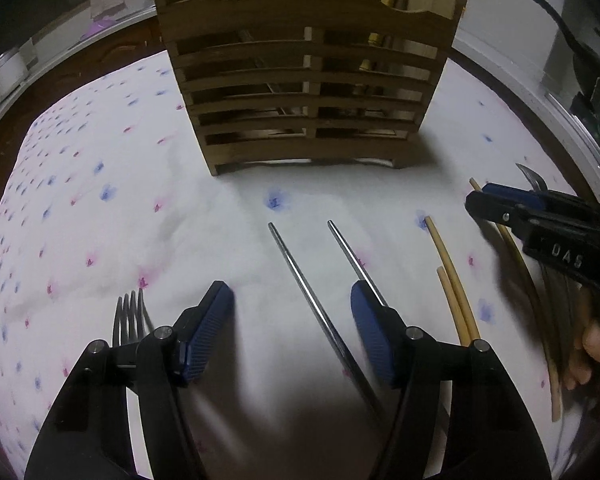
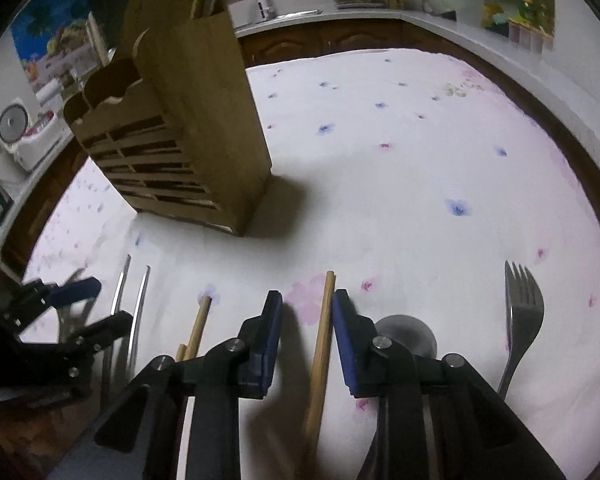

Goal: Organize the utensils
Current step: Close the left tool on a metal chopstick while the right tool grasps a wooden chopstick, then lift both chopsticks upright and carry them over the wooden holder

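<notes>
Lying loose: two metal chopsticks [image 1: 300,276], perhaps four wooden chopsticks [image 1: 454,284].

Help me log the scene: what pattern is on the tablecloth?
White tablecloth scattered with small blue and pink flowers; clearest in the right wrist view.

Left claw [image 1: 292,332] gapes wide; right claw [image 2: 307,340] narrower, apparently not yet gripping.

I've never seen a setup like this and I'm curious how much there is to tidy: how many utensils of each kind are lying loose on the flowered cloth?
Metal chopsticks: 2
Wooden chopsticks: 3
Forks: 2
Spoon: 1
Total: 8
</notes>
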The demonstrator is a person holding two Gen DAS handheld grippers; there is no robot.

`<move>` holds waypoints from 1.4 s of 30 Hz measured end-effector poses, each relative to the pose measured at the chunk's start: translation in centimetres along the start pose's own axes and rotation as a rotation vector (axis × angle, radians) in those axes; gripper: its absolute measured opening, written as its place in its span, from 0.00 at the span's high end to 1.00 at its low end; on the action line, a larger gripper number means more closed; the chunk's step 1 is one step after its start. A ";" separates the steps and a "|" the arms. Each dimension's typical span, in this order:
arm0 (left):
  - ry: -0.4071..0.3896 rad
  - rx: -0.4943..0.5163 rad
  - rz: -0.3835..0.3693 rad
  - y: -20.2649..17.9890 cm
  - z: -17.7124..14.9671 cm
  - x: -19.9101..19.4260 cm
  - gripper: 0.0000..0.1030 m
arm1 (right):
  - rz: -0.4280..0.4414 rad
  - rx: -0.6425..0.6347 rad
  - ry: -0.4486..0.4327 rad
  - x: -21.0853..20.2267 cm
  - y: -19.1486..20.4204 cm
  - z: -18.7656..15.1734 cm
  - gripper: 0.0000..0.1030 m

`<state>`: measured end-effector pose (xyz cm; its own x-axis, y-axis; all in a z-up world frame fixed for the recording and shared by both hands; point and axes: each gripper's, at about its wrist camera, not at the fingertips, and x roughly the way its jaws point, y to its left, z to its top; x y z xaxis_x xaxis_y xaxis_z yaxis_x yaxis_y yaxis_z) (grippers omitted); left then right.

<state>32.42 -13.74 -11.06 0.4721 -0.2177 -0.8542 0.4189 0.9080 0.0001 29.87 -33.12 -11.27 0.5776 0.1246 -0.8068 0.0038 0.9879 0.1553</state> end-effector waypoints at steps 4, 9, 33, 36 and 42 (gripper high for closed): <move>-0.023 0.003 0.008 -0.4 0.5 0.3 0.52 | -0.043 -0.041 -0.003 0.2 0.8 0.0 0.77; -0.033 0.060 0.022 -1.6 0.9 0.2 0.94 | -0.053 -0.025 -0.010 0.2 0.5 0.1 0.94; -0.261 -0.091 -0.215 1.8 -3.0 -14.9 0.96 | 0.141 -0.033 -0.244 -13.6 3.6 -0.9 0.95; -0.293 -0.090 -0.224 1.9 -3.4 -16.5 0.96 | 0.141 -0.042 -0.282 -15.1 4.1 -1.0 0.95; -0.347 -0.091 -0.225 2.0 -4.2 -18.7 0.96 | 0.143 -0.057 -0.345 -17.8 5.0 -1.0 0.95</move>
<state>21.16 -6.32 2.70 0.6162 -0.5075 -0.6023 0.4783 0.8487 -0.2258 18.81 -30.35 3.31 0.8103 0.2328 -0.5378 -0.1369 0.9675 0.2126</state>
